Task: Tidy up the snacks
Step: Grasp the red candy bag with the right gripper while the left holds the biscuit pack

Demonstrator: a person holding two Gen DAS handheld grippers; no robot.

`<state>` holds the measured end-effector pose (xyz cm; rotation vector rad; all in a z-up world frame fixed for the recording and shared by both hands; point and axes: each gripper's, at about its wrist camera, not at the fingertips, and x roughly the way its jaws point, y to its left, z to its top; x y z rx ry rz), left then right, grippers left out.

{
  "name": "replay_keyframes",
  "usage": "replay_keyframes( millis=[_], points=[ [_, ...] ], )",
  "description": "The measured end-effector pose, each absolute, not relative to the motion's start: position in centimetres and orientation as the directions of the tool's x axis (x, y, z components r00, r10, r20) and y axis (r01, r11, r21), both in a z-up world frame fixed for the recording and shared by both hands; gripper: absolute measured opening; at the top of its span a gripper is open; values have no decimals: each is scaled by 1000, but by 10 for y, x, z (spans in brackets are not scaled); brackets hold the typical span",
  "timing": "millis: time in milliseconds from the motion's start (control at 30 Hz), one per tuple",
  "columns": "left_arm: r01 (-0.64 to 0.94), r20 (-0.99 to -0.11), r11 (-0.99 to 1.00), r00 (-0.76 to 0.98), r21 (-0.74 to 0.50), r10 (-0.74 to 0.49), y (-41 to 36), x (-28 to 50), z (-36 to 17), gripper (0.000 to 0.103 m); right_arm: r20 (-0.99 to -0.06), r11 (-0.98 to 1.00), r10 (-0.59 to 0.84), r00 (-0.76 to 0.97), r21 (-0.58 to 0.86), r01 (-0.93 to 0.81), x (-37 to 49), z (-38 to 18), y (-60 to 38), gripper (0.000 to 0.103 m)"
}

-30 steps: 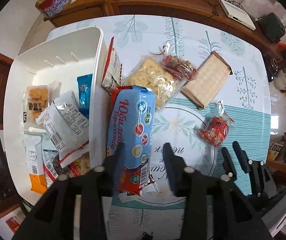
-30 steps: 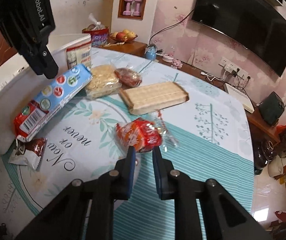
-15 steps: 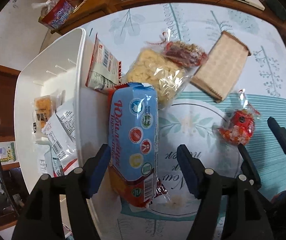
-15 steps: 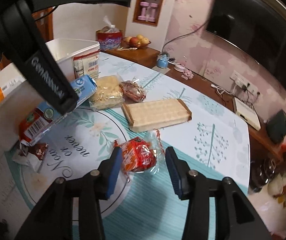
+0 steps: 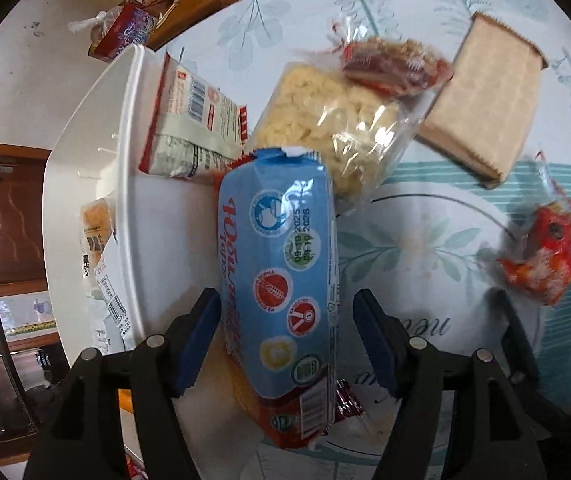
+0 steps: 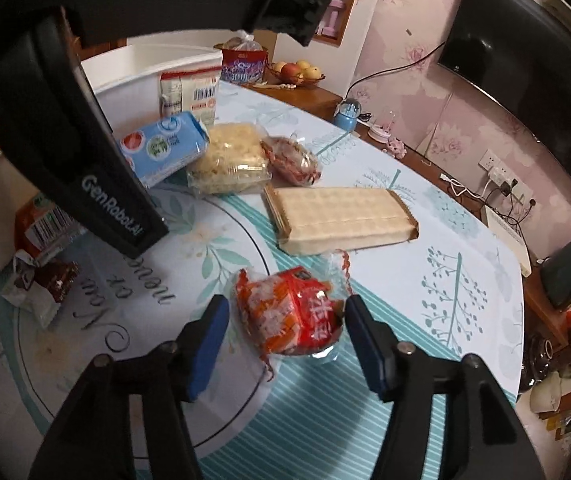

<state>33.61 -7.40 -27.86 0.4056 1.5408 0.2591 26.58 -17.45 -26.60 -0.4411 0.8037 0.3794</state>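
Observation:
My left gripper (image 5: 287, 330) is open, its jaws either side of a long blue biscuit pack (image 5: 281, 280) that leans on the wall of the white bin (image 5: 133, 184). My right gripper (image 6: 285, 334) is open around a red-orange snack bag (image 6: 291, 314) on the table, jaws apart from it. The same bag shows in the left wrist view (image 5: 541, 260). The blue pack shows in the right wrist view (image 6: 165, 148), partly hidden by the left gripper's body.
On the table lie a clear bag of yellow snacks (image 5: 337, 128), a small red bag (image 5: 393, 68), a wafer block (image 6: 341, 216), a white-red packet (image 5: 189, 120) against the bin and a small brown wrapper (image 6: 41, 284). Several packets lie inside the bin.
Both grippers have opened wide and moved down and forward. The left now straddles the blue pack. The right now straddles the red-orange bag.

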Motion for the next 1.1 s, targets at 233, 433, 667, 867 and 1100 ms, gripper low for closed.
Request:
replay_keyframes(
  millis=[233,433,667,867,1100],
  points=[
    [97,-900,895,9,435,436,-70,338,-291,68,-751,855,178,635,-202,-478,270,-267,-179,65],
    [96,-896,891,12,443,444,-67,338,-293,53,-759,869,188,623,-167,-466,276,-267,-181,65],
    [94,-902,898,10,430,431,-65,337,-292,50,-764,872,182,619,-165,-460,277,-266,-181,56],
    [71,-933,931,-16,359,361,-52,333,-287,49,-776,878,181,604,-150,-455,276,-264,-184,55],
    [46,-971,972,-40,232,234,-43,323,-279,47,-788,895,207,580,-87,-437,265,-261,-188,55]
  ],
)
